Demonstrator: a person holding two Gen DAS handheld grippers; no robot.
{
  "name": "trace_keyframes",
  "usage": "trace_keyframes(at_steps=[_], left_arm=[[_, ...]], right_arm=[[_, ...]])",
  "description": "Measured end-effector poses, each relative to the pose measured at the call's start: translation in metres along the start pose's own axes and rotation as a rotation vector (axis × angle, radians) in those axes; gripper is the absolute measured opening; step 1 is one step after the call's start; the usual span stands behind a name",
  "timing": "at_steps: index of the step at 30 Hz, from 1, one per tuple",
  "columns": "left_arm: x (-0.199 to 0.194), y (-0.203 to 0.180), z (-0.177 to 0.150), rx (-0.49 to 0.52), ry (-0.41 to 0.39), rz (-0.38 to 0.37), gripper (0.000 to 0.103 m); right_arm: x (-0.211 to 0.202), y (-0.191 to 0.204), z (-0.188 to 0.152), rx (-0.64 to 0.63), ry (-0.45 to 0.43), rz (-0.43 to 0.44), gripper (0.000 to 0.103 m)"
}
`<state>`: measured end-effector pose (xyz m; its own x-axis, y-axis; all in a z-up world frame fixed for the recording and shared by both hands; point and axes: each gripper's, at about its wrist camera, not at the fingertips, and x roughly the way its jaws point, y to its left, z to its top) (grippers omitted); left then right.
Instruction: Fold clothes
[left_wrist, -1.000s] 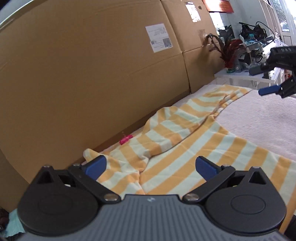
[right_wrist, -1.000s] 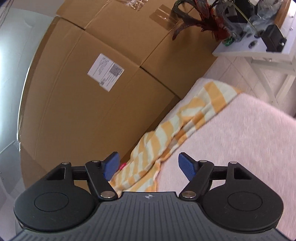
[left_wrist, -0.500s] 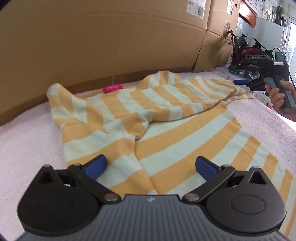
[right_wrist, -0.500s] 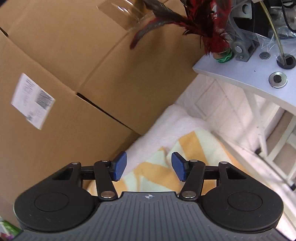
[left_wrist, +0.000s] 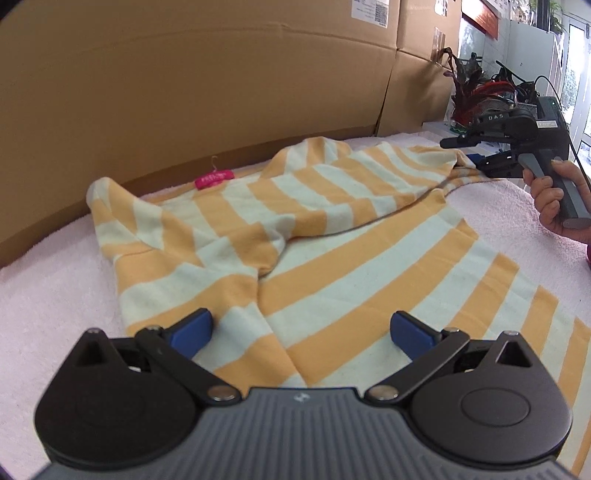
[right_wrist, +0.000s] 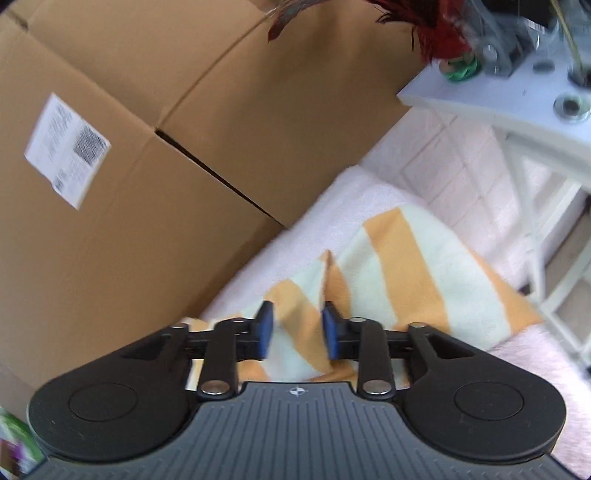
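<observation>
The striped shirt (left_wrist: 332, 236) lies lengthwise along the cardboard boxes (left_wrist: 184, 92); left gripper (left_wrist: 301, 328) jaws wide open, right gripper (right_wrist: 297, 328) jaws closing around a fold, not yet pinching

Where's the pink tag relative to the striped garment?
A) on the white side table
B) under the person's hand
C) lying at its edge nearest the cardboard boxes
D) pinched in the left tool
C: the pink tag lies at the striped garment's edge next to the cardboard boxes, clear of both tools.
</observation>
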<state>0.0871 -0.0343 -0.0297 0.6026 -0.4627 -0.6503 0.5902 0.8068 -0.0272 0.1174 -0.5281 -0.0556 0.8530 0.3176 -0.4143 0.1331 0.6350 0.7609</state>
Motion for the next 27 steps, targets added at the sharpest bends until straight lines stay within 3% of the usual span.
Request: trace_keyframes(at_steps=[2,4,8,12,15,18,20,21,23,24,27], left_arm=[[0.000,0.000,0.000,0.000,0.000,-0.001,0.102],[0.000,0.000,0.000,0.001,0.000,0.000,0.102],[0.001,0.000,-0.001,0.000,0.000,0.000,0.102],[0.001,0.000,0.000,0.001,0.001,0.002,0.102],[0.001,0.000,-0.001,0.001,0.000,0.003,0.102],[0.002,-0.001,0.000,0.005,0.001,0.005,0.102],[0.002,-0.001,-0.001,0.006,0.002,0.006,0.102],[0.002,-0.001,-0.001,0.006,0.001,0.006,0.102],[0.001,-0.001,-0.001,0.005,0.001,0.006,0.102],[0.001,-0.001,-0.001,0.004,0.000,0.004,0.102],[0.000,0.001,-0.001,-0.004,-0.007,-0.008,0.102]], right_arm=[[0.001,0.001,0.001,0.013,-0.015,0.029,0.045],[0.004,0.009,0.001,-0.045,0.011,-0.003,0.010],[-0.010,0.025,-0.001,-0.072,-0.043,0.073,0.009],[0.001,0.031,-0.002,-0.127,-0.043,-0.012,0.012],[0.021,0.019,-0.005,-0.085,0.026,-0.026,0.018],[0.026,0.020,-0.003,-0.098,0.024,-0.002,0.037],[0.027,0.020,-0.003,-0.106,0.018,-0.001,0.038],[0.028,0.020,-0.003,-0.103,0.010,-0.004,0.036],[0.027,0.019,-0.003,-0.106,0.010,-0.029,0.012],[0.025,0.018,-0.002,-0.102,0.003,-0.023,0.007],[0.005,0.023,0.000,-0.142,-0.106,0.011,0.007]])
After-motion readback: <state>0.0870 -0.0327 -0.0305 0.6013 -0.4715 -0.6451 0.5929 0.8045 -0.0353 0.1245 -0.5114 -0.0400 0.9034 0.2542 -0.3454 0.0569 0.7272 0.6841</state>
